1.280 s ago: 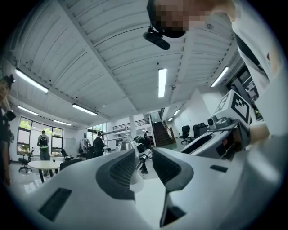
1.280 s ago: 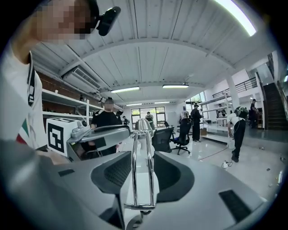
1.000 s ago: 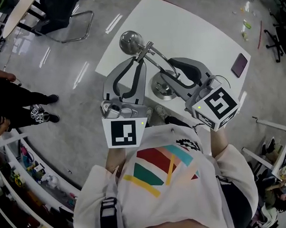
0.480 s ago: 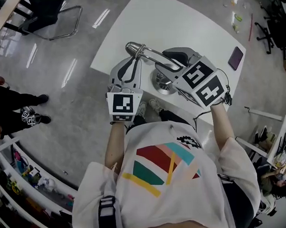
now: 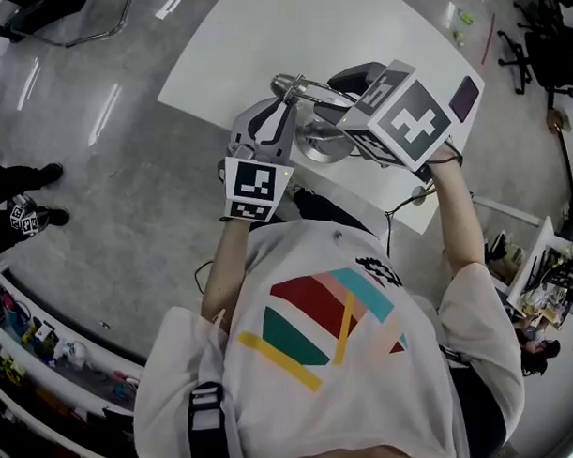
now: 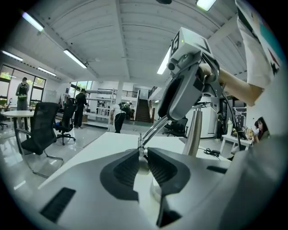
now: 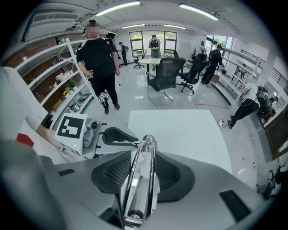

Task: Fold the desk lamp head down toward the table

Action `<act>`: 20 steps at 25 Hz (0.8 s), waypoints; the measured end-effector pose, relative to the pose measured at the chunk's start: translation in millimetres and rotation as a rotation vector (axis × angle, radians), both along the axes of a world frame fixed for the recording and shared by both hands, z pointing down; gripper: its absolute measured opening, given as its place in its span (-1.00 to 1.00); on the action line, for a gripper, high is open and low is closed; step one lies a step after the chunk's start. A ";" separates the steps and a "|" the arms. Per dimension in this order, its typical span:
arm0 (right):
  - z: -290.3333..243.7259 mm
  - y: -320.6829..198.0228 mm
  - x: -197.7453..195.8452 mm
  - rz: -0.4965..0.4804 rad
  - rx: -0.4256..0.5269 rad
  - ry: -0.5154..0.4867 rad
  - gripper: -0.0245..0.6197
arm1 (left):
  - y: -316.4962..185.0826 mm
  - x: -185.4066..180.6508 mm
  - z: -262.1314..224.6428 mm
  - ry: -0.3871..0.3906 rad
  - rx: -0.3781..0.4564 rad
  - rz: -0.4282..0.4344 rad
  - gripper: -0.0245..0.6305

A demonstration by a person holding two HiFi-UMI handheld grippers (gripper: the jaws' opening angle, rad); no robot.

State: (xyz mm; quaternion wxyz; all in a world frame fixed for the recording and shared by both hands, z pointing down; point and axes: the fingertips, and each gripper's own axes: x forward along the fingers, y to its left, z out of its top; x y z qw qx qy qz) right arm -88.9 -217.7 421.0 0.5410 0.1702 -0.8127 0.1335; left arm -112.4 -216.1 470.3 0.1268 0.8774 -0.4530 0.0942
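Chrome gleamed on the desk lamp (image 5: 314, 147), which stood on the white tabletop (image 5: 261, 36) close to the edge nearest the person working it. The left claw (image 6: 143, 154) was clenched on the thin joint at the outer end of the lamp arm (image 7: 138, 191), just beside the lamp head (image 5: 282, 84), with its dark ribbed pads nearly together around the pin. The right claw (image 7: 143, 157) grasped the same arm farther back, and the twin polished rods ran lengthwise between its pads. In the left gripper view, the arm sloped up from the left claw toward the right one, with the lamp's tapered post (image 6: 193, 132) upright just beside it. The person holding both claws wore a white shirt (image 5: 329, 363) printed with coloured stripes. Behind the tabletop, a black office chair (image 7: 164, 74) stood on the glossy floor (image 7: 135, 96), and a bystander in black (image 7: 99, 63) stood near the wall shelves (image 7: 58, 81).
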 end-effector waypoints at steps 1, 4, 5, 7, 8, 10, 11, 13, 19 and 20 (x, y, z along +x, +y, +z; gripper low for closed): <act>-0.7 3.3 3.5 0.002 -0.010 0.005 -0.44 | 3.9 5.1 0.0 -0.002 -0.002 0.003 -0.66; 0.6 12.6 5.7 -0.012 -0.018 0.042 -0.44 | 13.5 10.6 0.3 -0.007 -0.013 0.001 -0.65; 3.1 14.4 4.3 -0.022 -0.011 0.060 -0.44 | 15.2 9.8 0.8 -0.006 -0.014 -0.002 -0.65; 11.1 10.5 -0.4 -0.047 0.017 0.100 -0.44 | 12.1 6.4 3.6 -0.005 -0.018 -0.007 -0.65; 15.1 5.2 -2.9 -0.058 0.038 0.119 -0.44 | 7.9 4.6 5.4 -0.007 -0.020 -0.008 -0.65; 19.9 -4.7 -5.5 -0.064 0.080 0.132 -0.44 | -0.3 2.6 6.9 -0.016 -0.023 -0.009 -0.65; 20.3 -6.6 -5.5 -0.055 0.088 0.121 -0.44 | -2.5 2.2 6.4 -0.020 -0.027 -0.006 -0.65; 18.1 -7.9 -7.2 -0.037 0.095 0.085 -0.44 | -4.2 0.1 5.2 -0.019 -0.048 0.006 -0.65; 19.4 -9.2 -14.7 -0.074 0.162 0.082 -0.44 | -4.4 -7.7 10.2 -0.019 -0.141 0.041 -0.65; 17.7 -7.4 -14.5 -0.097 0.189 0.080 -0.44 | -2.8 -7.8 9.9 -0.026 -0.146 0.033 -0.65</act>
